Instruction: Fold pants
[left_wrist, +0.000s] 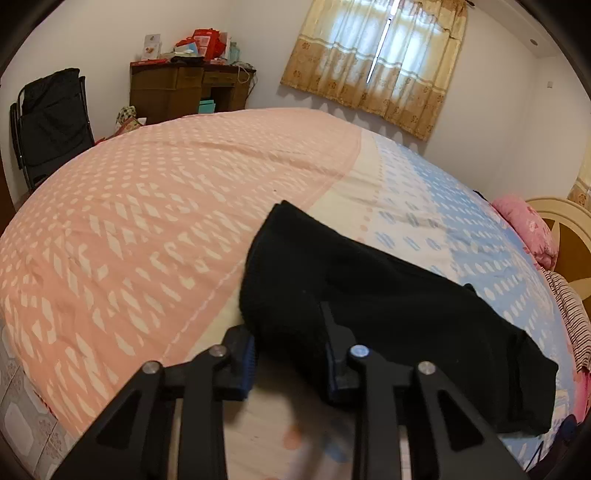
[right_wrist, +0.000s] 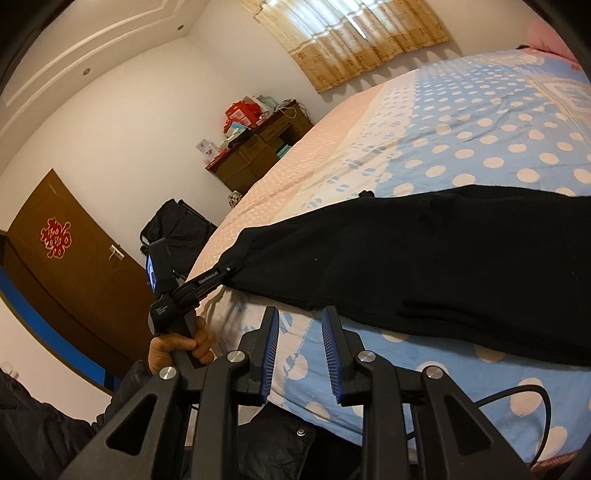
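**Black pants on the bed, left tool at the hem**

The pants' (right_wrist: 424, 258) far end runs out of the right wrist view, and their dark fabric hides seams and any folds. They lie flat across the bed (left_wrist: 147, 221), on its pink-and-blue dotted quilt, near the front edge. The left tool (left_wrist: 291, 354) has narrowed around one end of the pants, the fabric edge between its pads; whether they pinch is unclear. The right tool (right_wrist: 299, 350) stands partly open over bare quilt, holding nothing, just short of the pants.
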